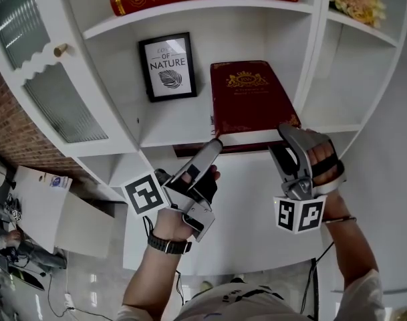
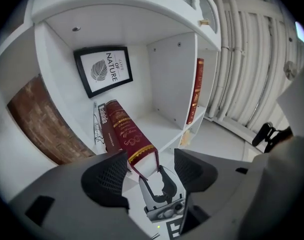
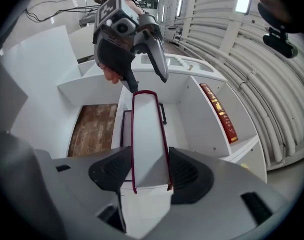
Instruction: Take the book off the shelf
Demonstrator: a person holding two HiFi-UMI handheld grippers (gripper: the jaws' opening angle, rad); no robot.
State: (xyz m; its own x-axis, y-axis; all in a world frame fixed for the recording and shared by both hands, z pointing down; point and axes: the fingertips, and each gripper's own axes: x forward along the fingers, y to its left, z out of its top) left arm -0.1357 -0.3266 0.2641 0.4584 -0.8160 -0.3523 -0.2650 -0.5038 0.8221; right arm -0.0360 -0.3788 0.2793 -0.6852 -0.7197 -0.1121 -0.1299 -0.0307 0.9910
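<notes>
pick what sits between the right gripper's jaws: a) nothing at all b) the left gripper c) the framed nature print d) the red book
d: in the right gripper view the red book stands page edge first between the pads of the right gripper, with a cover against each pad.

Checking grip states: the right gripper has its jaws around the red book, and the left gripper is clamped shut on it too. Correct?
Not quite. The left gripper is not clamped on the red book: the left gripper view shows its jaws wide apart, not gripping it. The right gripper does have its jaws around it.
</notes>
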